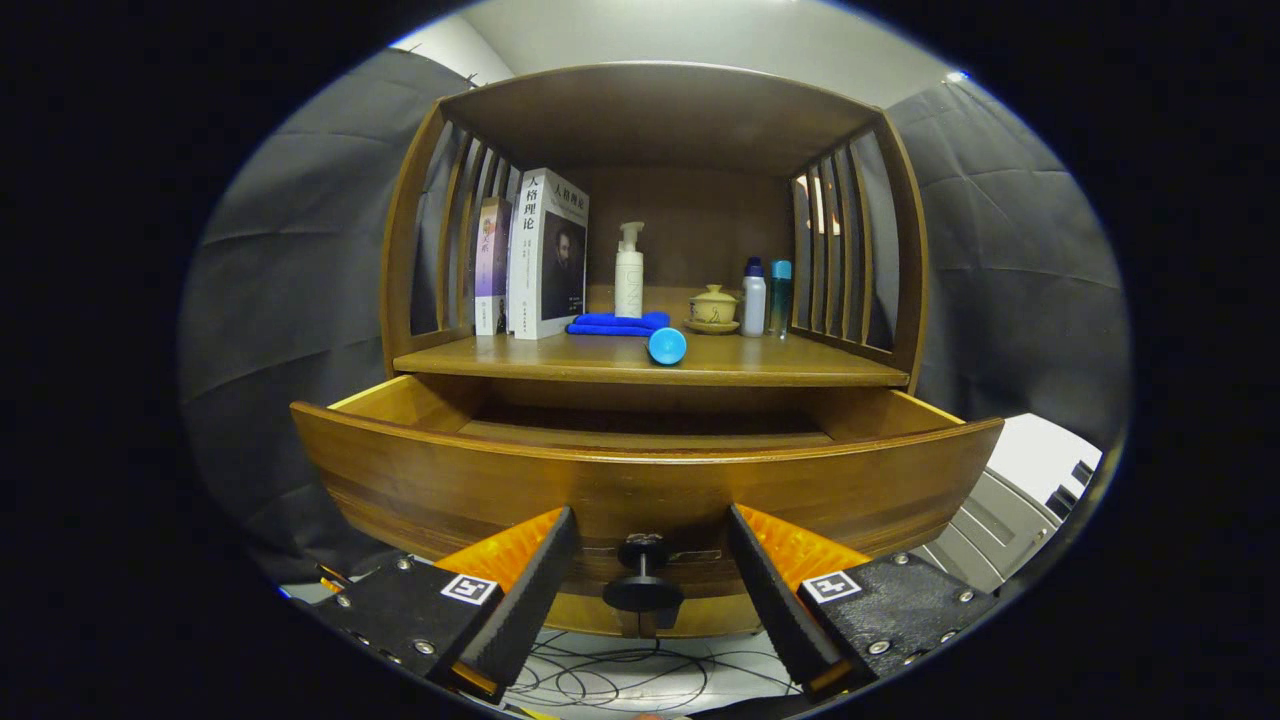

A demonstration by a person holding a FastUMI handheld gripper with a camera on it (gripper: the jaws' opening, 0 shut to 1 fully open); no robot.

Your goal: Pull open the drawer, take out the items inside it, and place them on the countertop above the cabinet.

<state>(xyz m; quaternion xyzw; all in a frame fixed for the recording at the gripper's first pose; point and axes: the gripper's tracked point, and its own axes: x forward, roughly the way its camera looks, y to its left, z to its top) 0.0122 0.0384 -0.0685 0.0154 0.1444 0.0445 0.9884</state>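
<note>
My claw (650,560) hangs wide open with nothing held; one finger stands on each side of the drawer knob (643,590), neither touching it. The knob is a small dark peg with a round disc head, set in the middle of the drawer front (450,480), between my fingers. It looks stiff and smooth; if I need it again, the narrow stem behind the disc is the place to pinch, since the disc would stop a slip.

The drawer (400,400) stands pulled out toward me. It is solid wood, so likely heavy and rigid. Its front board hides most of the inside; I see only bare wood at the far part of its floor, and cannot tell what lies nearer.

Beyond the drawer, on the table (780,368) above it, a blue cylinder (667,346) lies on its side at the front edge, its round end toward me. Judgement: hard, smooth, likely to roll; take it across the body. Behind it lie a folded blue cloth (612,323), soft and light, then books (545,255), a white pump bottle (628,272), a lidded cup on a saucer (713,308), fragile, and two small bottles (765,297).
</note>
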